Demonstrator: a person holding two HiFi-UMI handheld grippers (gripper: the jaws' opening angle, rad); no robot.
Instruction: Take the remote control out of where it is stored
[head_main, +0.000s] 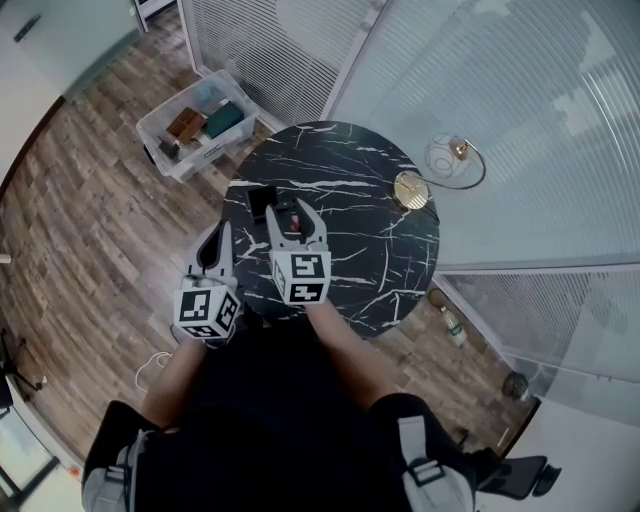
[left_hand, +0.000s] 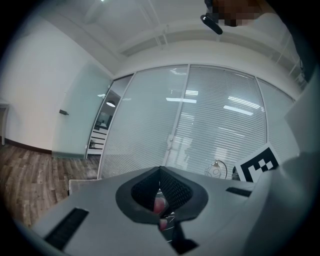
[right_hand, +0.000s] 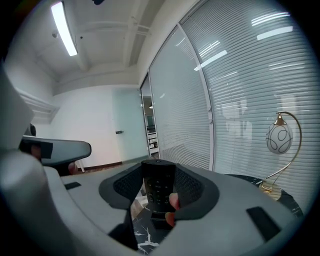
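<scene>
A black remote control (right_hand: 158, 187) stands upright between the jaws of my right gripper (right_hand: 159, 172), which is shut on it. Its lower end meets a black holder (right_hand: 159, 223) on the round black marble table (head_main: 350, 250). In the head view the right gripper (head_main: 296, 212) reaches over the table's left part, beside the black holder (head_main: 260, 203). My left gripper (head_main: 218, 234) hangs at the table's left edge. In its own view the left gripper (left_hand: 160, 172) has its jaws meeting at the tips, with nothing held.
A gold lamp with a white globe (head_main: 447, 156) and a gold disc (head_main: 410, 190) stand at the table's far right. A clear plastic bin (head_main: 200, 125) with items sits on the wood floor to the left. A bottle (head_main: 452, 325) lies on the floor at right. Glass walls with blinds stand behind.
</scene>
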